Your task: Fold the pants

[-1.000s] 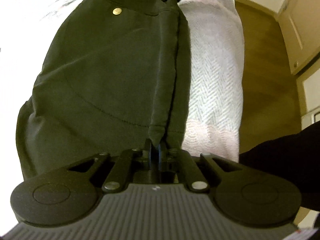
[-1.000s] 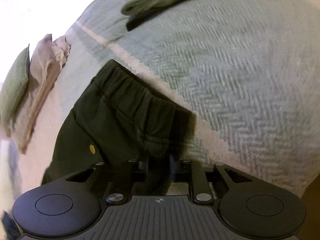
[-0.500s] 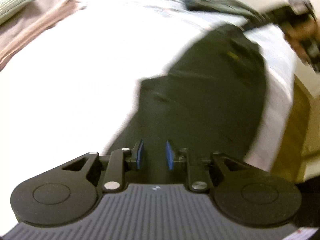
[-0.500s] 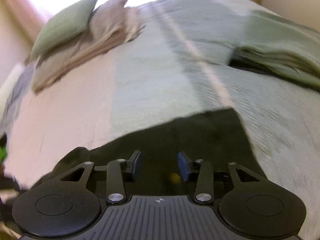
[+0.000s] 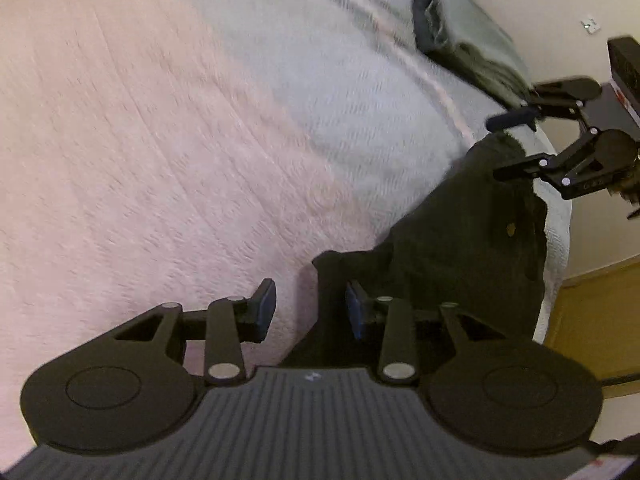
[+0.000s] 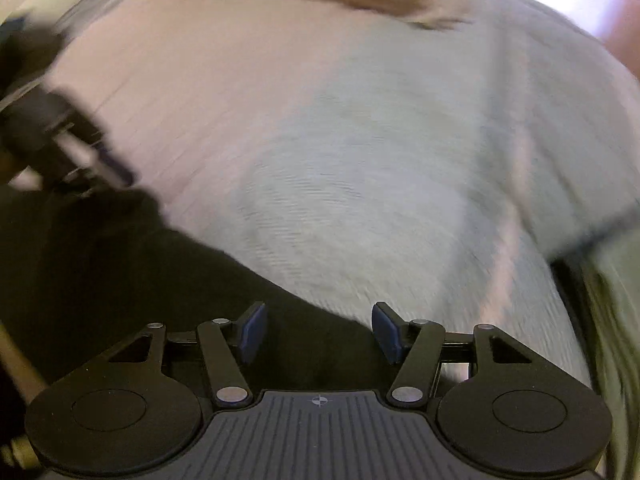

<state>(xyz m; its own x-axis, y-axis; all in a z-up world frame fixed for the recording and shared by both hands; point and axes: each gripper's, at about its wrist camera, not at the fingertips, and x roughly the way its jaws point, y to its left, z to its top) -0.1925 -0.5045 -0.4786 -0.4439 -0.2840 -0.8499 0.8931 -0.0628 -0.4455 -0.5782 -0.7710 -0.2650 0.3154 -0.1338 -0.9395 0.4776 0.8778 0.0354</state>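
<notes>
Above the near corner of the dark pants (image 5: 460,240), the left claw (image 5: 310,308) has its jaws opening; the blue pads (image 5: 266,306) stand apart and press on nothing. The pants' corner edge lies under the gap, with one pad over the pink bedspread (image 5: 140,140) and the other over dark cloth. Past that corner the pants lie flat along the bed's edge, a small brass button (image 5: 510,229) showing on their upper face.

At the pants' far end the right claw (image 5: 496,148) hovers just over the cloth, seen from the left wrist view as black linkage and two spread fingers. In its own view the right claw (image 6: 318,328) also has its jaws opening, wide apart, with dark fabric lying below the gap and no cloth pinched between the pads (image 6: 384,328). The pants (image 6: 100,272) fill the lower left of that view, which is blurred.

No container is in sight. Beyond the pants' inner edge the bedspread is open, pink giving way to a pale herringbone blanket (image 5: 320,80). Further from the pants, a folded grey-green garment (image 5: 468,48) sits on the blanket. On the pants' outer side the blanket drops off the bed's edge to a wooden floor (image 5: 596,320), leaving only a narrow strip of blanket there.
</notes>
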